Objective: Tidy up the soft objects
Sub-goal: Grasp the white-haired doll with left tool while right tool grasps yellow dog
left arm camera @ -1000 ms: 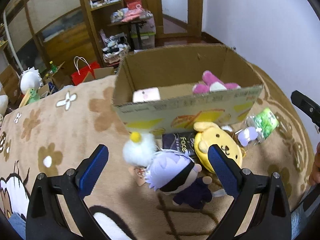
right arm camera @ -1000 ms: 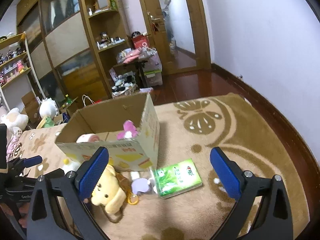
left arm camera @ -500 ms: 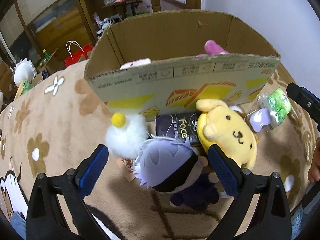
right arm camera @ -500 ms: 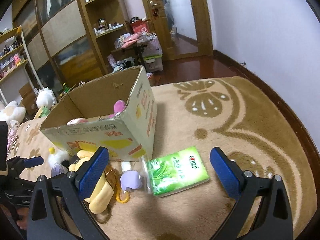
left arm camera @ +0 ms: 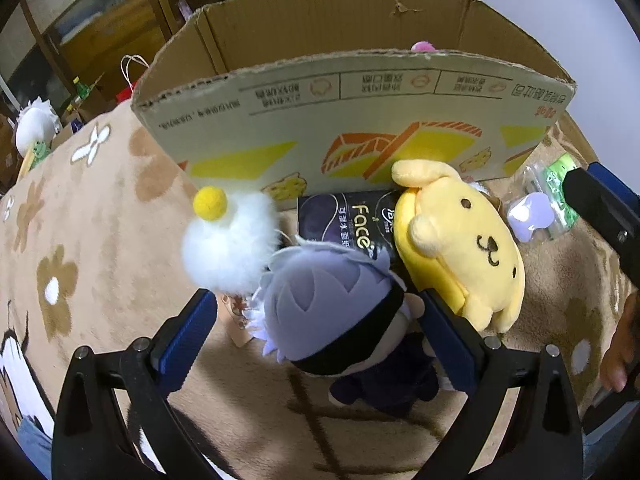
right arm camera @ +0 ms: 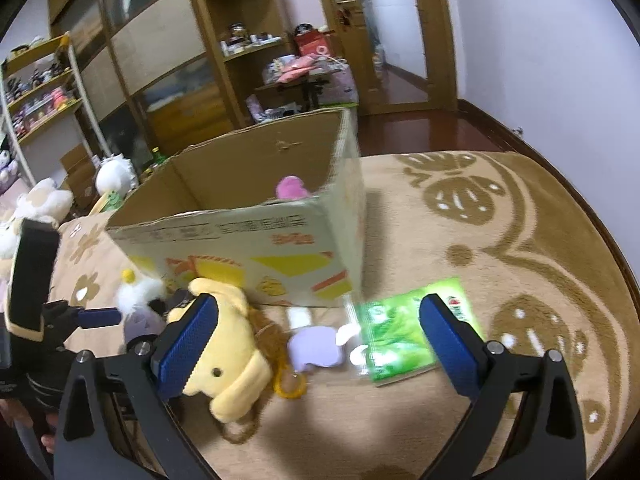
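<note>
The left tongs [left arm camera: 316,328] are standing spread wide over the tan flower-patterned carpet [left arm camera: 92,216], their blue pads on either side of a small doll with pale lilac felt hair, a black blindfold band and a dark navy body [left arm camera: 336,312]. The doll is lying on the carpet between the pads, its head closer to the right pad, with no pad visibly pressing on it. Just to the doll's left, a fluffy white pom-pom toy topped by a yellow ball [left arm camera: 228,244] is resting on the carpet, and to its right a yellow plush dog with a stitched face [left arm camera: 464,244] is lying on its back. Beyond them a black tissue packet printed "Face" [left arm camera: 344,216] is lying against the near wall of the open cardboard box with yellow and orange graphics [left arm camera: 352,120]. A pink plush [right arm camera: 291,188] is peeking out from inside the box.

The right tongs [right arm camera: 318,338] are also spread apart and holding nothing. In their view the yellow dog is lying by the left pad, a lilac soft toy in a clear bag [right arm camera: 316,346] is sitting between the pads, and a green tissue packet [right arm camera: 404,336] is lying near the right pad, all on the carpet just in front of the box.
</note>
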The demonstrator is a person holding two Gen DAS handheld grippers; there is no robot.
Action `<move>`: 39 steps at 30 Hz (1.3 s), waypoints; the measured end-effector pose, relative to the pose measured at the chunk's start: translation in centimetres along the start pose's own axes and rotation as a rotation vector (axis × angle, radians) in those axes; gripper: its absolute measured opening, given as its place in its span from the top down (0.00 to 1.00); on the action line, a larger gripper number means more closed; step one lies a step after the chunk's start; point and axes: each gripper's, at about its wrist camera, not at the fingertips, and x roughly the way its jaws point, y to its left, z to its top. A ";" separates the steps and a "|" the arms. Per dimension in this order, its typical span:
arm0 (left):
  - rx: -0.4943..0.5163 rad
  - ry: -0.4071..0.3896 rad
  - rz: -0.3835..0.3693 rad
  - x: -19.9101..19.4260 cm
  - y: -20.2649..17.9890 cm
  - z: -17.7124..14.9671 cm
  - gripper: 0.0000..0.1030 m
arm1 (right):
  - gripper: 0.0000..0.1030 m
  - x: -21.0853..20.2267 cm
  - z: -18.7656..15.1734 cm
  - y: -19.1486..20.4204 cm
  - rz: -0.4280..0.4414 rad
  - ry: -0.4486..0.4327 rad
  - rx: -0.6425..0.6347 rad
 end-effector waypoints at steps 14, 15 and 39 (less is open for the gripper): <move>-0.057 0.084 -0.107 2.0 1.5 0.1 0.16 | 0.23 2.8 -1.2 3.2 0.101 0.068 -0.042; -0.057 0.091 -0.115 2.2 1.6 0.1 0.19 | 0.23 3.1 -1.3 3.1 0.105 0.075 -0.037; 0.010 -0.006 -0.064 -1.9 -0.6 -1.8 0.38 | 0.42 5.7 -2.0 4.4 0.169 0.183 0.001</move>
